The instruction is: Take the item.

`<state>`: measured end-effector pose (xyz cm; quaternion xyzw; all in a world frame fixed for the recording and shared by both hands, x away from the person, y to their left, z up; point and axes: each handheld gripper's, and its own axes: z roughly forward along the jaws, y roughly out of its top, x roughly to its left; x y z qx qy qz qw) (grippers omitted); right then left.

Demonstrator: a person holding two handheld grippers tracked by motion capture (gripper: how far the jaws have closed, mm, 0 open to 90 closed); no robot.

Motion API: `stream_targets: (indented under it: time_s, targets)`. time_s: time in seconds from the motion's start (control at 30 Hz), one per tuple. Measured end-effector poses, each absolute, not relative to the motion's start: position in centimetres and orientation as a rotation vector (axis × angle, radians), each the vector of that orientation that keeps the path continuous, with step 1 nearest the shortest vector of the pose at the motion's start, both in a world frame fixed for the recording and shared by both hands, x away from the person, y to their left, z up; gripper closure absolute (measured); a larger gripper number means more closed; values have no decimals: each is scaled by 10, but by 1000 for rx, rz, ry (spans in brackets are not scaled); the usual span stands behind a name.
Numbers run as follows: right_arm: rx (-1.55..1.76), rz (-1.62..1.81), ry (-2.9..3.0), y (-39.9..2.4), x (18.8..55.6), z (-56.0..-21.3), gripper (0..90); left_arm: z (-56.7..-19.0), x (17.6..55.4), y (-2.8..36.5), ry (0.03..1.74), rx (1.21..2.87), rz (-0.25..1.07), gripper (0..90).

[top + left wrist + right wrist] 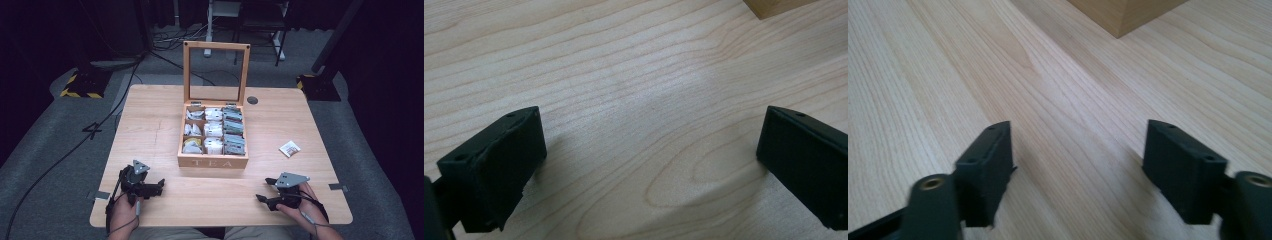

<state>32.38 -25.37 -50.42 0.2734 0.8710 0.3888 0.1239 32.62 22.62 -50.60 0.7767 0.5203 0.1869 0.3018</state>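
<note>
- Tea box [212, 161] sat in the middle of the table [150, 125], its glass lid [216, 72] standing upright and its compartments full of tea bags.
- I had my left gripper [159, 186] low near the front left edge, jaws spread wide with bare wood between them; the box lay ahead and to its right, apart from the fingers [499, 165].
- In the left gripper view, a corner of the box [774, 6] showed at the top right.
- My right gripper [266, 189] rested near the front right edge, jaws wide apart and gripping nothing; the box stood ahead and to its left, clear of the fingers [990, 165].
- One loose tea bag [289, 148] lay on the table right of the box, well away from both grippers.
</note>
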Motion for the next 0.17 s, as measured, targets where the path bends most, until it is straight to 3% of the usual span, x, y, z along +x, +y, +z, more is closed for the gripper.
stream_targets:
  time_s: [0.17]
  targets:
    - [790, 1129, 2551, -251, 325, -505, 201, -506, 326, 226, 1381, 2059, 495, 0]
